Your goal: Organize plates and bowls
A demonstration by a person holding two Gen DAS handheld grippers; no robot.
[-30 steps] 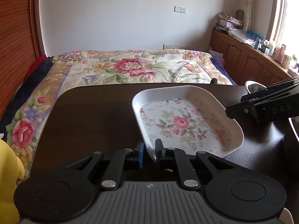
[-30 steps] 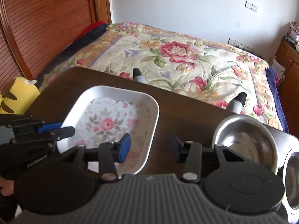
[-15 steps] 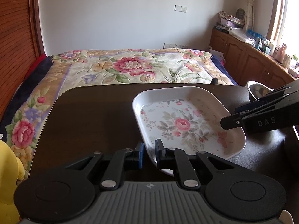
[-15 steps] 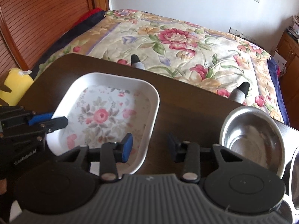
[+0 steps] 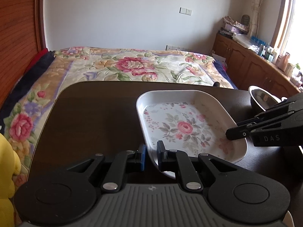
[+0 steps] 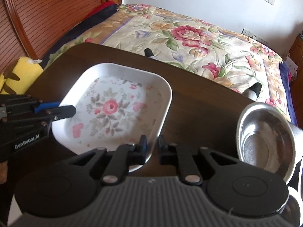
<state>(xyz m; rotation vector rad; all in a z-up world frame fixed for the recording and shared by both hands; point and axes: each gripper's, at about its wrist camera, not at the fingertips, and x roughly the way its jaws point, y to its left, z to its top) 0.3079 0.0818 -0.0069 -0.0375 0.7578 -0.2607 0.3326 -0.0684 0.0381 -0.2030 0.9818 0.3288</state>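
Observation:
A white rectangular plate with a pink rose print lies over the dark wooden table. My left gripper is shut on the plate's near left rim; from the right wrist it shows at the left. At the opposite rim, my right gripper is shut on the edge, and it appears at the right in the left wrist view. A steel bowl stands to the right of the plate. Whether the plate is off the table cannot be told.
A bed with a floral quilt borders the table's far side. A yellow plush toy sits off the left edge. Wooden cabinets line the right wall. A second steel rim shows at the lower right.
My right gripper, open a second ago, moved in to the plate's right rim and shut on it. The left gripper kept its hold and barely moved.

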